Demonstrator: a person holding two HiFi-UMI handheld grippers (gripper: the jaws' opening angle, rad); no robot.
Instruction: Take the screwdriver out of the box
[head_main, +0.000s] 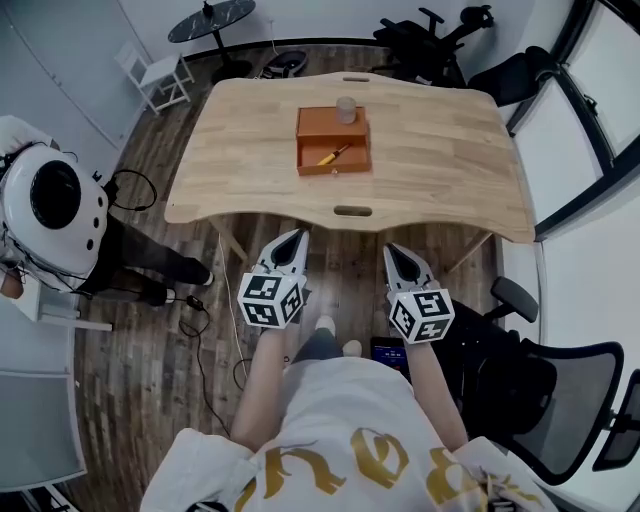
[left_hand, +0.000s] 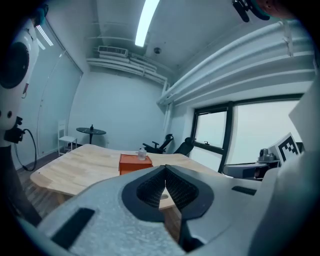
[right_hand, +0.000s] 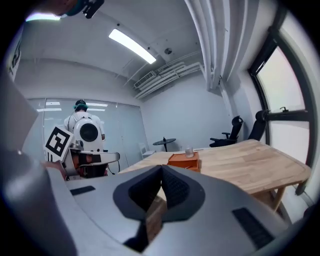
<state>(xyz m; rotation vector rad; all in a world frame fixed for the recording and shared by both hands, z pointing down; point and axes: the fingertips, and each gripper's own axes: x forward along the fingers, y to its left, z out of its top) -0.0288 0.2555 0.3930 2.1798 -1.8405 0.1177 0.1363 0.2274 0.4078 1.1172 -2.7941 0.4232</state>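
Holding left gripper and right gripper side by side, low before the near edge of the table, above the floor and off the tabletop. Keeping both clenched: in each gripper view, ribbed pads meet at the tips, with nothing caught between. Seeing the screwdriver lying slantwise inside the open orange box at mid-table, well apart from both grippers and untouched. Spotting a small clear cup at the box's far rim; cannot tell whether inside or just behind it.
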